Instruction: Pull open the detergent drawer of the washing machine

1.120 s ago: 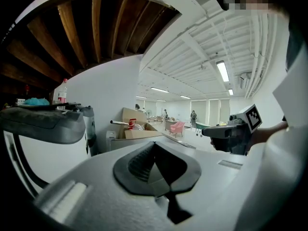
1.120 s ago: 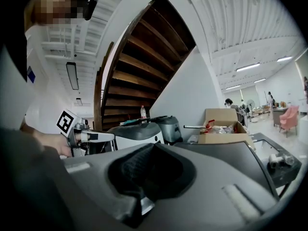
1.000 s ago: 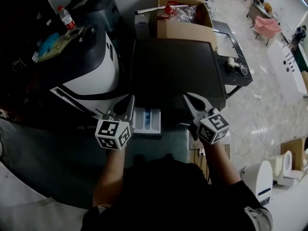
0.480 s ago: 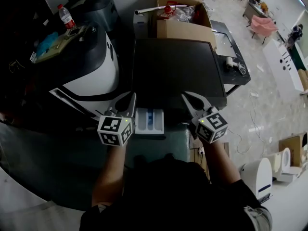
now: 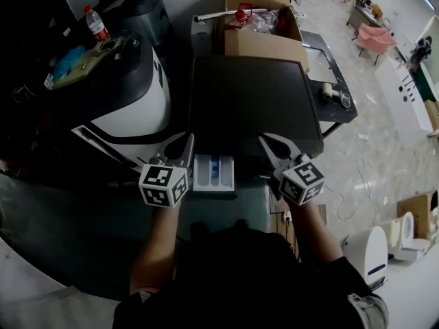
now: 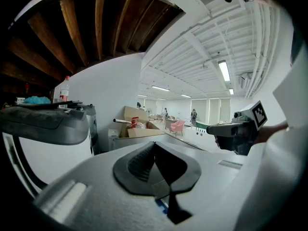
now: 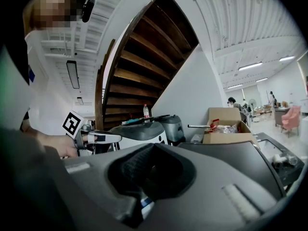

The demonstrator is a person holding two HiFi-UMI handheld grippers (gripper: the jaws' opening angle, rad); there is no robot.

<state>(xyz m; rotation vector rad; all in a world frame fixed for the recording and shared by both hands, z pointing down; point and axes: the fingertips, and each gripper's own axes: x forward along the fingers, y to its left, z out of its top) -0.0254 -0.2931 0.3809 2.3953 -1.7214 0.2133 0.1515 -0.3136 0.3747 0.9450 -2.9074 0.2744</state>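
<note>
- One washing machine (image 5: 254,101), dark on top.
- One detergent drawer (image 5: 213,173), white with blue inside, stands pulled out of the washing machine's front near its left end.
- Two grippers at the machine's front: the left gripper (image 5: 185,144) just left of the drawer, the right gripper (image 5: 266,141) towards the right end. Both have their jaws clenched on nothing.
- One cardboard box (image 5: 264,43) behind the machine.
- One red-capped bottle (image 5: 95,23) well off to its left.
- Pale glossy floor (image 5: 384,149) to the machine's right.
- Wooden stairs (image 7: 144,71) overhead on its left.
</note>
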